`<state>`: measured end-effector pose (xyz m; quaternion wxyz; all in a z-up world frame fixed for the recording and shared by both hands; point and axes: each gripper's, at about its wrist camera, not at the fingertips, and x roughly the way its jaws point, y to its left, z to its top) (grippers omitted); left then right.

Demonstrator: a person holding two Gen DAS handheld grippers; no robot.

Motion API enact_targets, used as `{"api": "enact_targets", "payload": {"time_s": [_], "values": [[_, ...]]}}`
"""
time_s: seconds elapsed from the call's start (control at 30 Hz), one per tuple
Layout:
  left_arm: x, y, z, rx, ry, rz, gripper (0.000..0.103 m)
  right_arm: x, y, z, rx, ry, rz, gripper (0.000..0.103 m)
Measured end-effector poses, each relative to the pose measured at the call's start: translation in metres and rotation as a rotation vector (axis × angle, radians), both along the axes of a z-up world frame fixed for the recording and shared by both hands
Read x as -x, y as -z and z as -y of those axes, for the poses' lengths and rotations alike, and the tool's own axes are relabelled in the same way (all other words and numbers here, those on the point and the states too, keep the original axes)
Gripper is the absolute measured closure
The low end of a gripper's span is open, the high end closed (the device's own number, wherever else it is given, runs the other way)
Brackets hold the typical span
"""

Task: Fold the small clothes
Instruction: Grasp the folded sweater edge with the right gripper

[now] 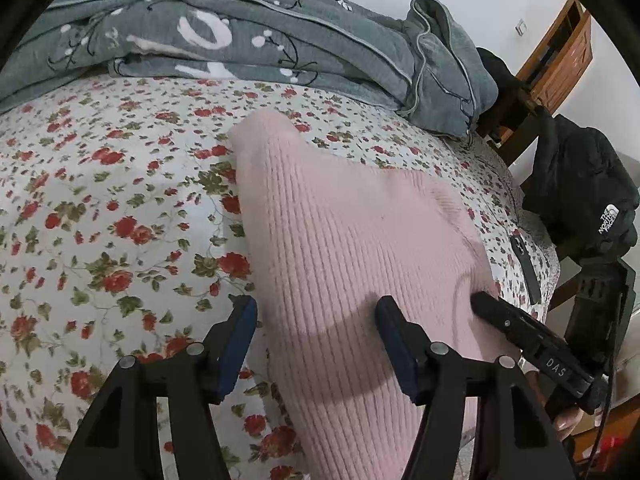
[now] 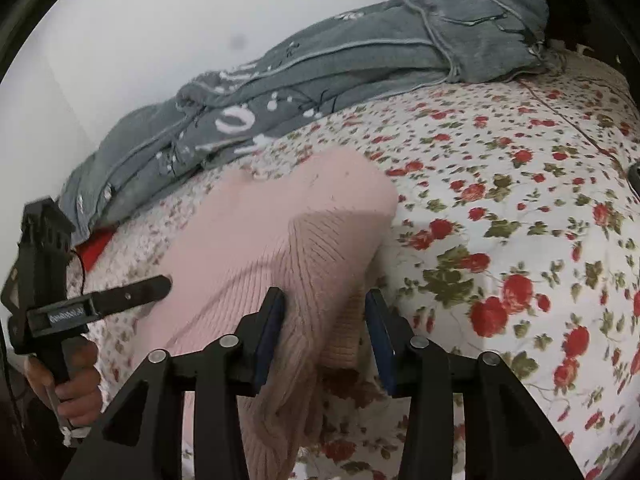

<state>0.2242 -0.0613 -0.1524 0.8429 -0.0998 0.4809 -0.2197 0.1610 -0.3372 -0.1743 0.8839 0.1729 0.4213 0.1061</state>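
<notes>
Pink knit (image 1: 344, 248) lies folded on the floral bedsheet (image 1: 100, 208), toward its near edge, grey blanket (image 1: 224, 40) along the far edge. Left gripper (image 1: 316, 344): jaws partly open, straddling the knit's left edge, holding nothing. Right gripper (image 2: 326, 332): jaws partly open, a knit fold between them, pads not pressing.

white wall (image 2: 140, 40) behind a floral-sheeted bed (image 1: 100, 200) — grey quilt (image 1: 240, 40) heaped, wooden furniture (image 1: 560, 60) beside.
</notes>
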Motion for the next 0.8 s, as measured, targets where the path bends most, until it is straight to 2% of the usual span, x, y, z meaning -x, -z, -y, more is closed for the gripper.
{"api": "enact_targets", "payload": {"time_s": [0.03,0.1,0.17,0.3,0.4,0.5,0.57,0.63,0.7,0.8], "values": [[-0.001,0.002,0.000,0.008,0.004,-0.002,0.041,-0.001,0.002,0.001,0.006,0.005,-0.001,0.050],[-0.006,0.006,0.000,0.033,0.005,-0.021,0.041,-0.005,0.006,0.006,-0.021,0.010,-0.017,0.047],[-0.011,0.011,-0.001,0.054,0.001,-0.042,0.038,-0.009,0.010,0.012,-0.077,0.009,-0.036,0.047],[-0.024,0.021,0.000,0.096,-0.006,-0.080,0.038,-0.017,0.014,0.012,-0.087,-0.007,-0.035,0.046],[-0.031,0.026,0.003,0.114,-0.013,-0.097,0.038,-0.028,0.019,0.011,-0.130,-0.032,-0.058,0.045],[-0.033,0.024,0.004,0.114,-0.020,-0.094,0.046,-0.038,0.026,0.008,-0.185,-0.058,-0.081,0.046],[-0.031,0.018,0.004,0.111,-0.004,-0.068,0.062,-0.042,0.026,0.004,-0.226,-0.091,-0.083,0.057],[-0.029,0.008,0.001,0.129,0.000,-0.039,0.066,-0.043,0.020,0.001,-0.242,-0.104,-0.048,0.069],[-0.029,0.000,-0.003,0.136,-0.002,-0.023,0.067,-0.044,0.011,-0.003,-0.229,-0.110,-0.004,0.077],[-0.031,-0.017,-0.009,0.108,0.002,0.038,0.067,-0.053,-0.007,-0.018,-0.283,-0.142,0.040,0.079]]}}
